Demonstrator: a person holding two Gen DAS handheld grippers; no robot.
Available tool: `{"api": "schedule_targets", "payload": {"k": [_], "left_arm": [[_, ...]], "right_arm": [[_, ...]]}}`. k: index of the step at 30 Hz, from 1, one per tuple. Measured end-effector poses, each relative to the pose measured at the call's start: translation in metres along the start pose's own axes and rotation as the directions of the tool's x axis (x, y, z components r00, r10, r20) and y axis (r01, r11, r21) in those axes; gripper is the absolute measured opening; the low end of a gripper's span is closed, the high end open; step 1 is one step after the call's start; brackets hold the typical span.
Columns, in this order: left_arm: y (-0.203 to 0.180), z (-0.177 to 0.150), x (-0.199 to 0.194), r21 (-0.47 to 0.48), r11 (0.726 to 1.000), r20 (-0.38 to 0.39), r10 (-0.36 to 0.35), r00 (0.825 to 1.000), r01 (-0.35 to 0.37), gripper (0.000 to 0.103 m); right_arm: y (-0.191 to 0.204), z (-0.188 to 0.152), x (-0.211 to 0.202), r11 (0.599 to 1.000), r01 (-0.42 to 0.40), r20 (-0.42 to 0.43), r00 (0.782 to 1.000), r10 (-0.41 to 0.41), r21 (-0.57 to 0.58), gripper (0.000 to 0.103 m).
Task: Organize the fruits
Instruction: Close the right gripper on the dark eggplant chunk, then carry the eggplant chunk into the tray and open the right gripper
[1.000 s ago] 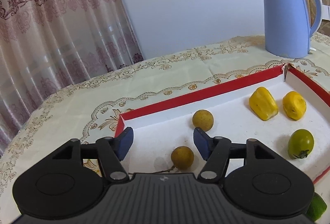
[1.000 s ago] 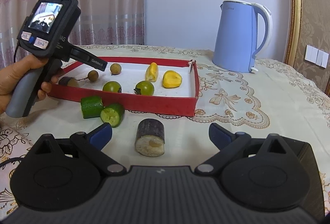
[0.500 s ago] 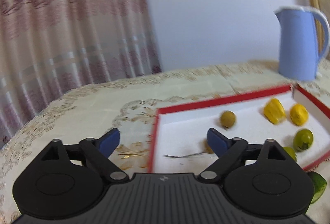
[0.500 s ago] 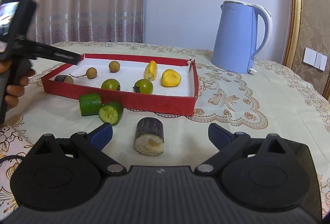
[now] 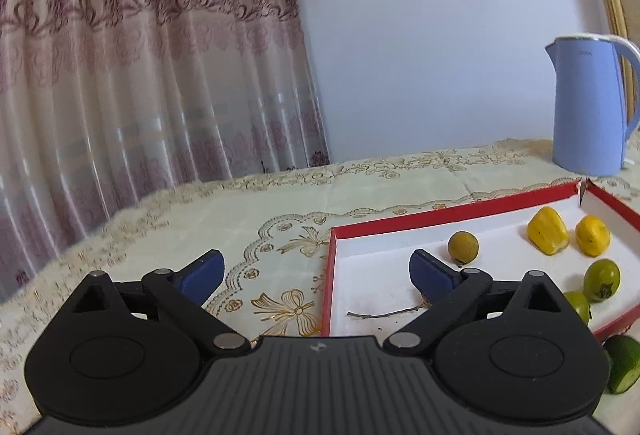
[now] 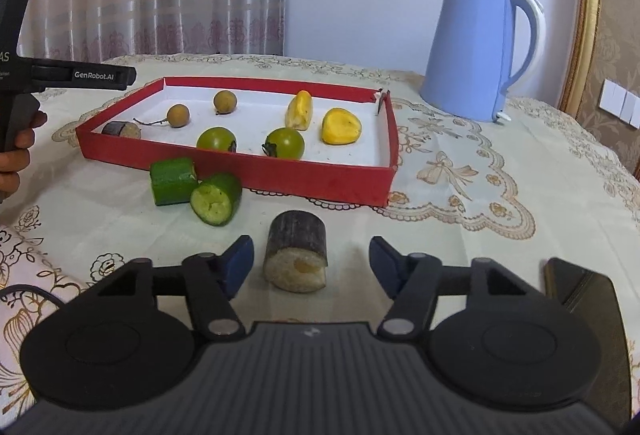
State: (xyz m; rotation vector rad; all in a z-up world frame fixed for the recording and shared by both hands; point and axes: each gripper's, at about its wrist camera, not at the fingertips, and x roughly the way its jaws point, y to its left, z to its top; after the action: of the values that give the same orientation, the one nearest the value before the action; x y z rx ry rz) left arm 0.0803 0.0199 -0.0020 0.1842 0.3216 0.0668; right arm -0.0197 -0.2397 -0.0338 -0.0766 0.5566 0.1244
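Note:
A red tray [image 6: 332, 181] with a white floor holds two brown longans [image 6: 178, 115], two green tomatoes [image 6: 285, 142], two yellow pieces [image 6: 341, 125] and a dark sugarcane stub [image 6: 120, 129]. Two green cucumber chunks [image 6: 216, 197] lie on the cloth in front of the tray. A dark sugarcane piece [image 6: 297, 255] stands between the fingers of my right gripper [image 6: 311, 263], which is open and not touching it. My left gripper [image 5: 316, 275] is open and empty, above the tray's left edge [image 5: 329, 275]. It shows in the right wrist view [image 6: 80, 77] at far left.
A blue electric kettle [image 6: 480, 51] stands behind the tray's right corner. The table has a cream embroidered cloth [image 6: 500, 175]. Pink curtains [image 5: 140, 75] hang behind, and a gold frame [image 6: 584, 15] is on the right wall. A dark object [image 6: 580, 283] lies by my right gripper.
My left gripper has pulled back leftwards out of the tray and opened wider. My right gripper has moved forward so that the sugarcane piece sits between its fingers.

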Motion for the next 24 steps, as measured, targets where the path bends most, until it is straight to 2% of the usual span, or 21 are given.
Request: {"api": "schedule_targets", "payload": {"k": [6,15,24], "left_arm": [[0.001,0.001,0.000,0.003,1.000,0.010,-0.003,1.000,0.003,0.100],[0.003,0.000,0.003,-0.020,0.999,-0.025,-0.034,0.999,0.034,0.100],[0.001,0.000,0.003,-0.024,0.997,-0.040,-0.081,0.996,0.080,0.100]], "right_arm": [[0.009,0.002,0.008,0.999,-0.005,-0.034,0.999,0.004,-0.034,0.031],[0.007,0.007,0.004,1.000,-0.019,-0.004,1.000,0.019,-0.012,0.031],[0.008,0.038,0.011,0.998,-0.059,0.066,0.996,0.060,-0.019,0.031]]}}
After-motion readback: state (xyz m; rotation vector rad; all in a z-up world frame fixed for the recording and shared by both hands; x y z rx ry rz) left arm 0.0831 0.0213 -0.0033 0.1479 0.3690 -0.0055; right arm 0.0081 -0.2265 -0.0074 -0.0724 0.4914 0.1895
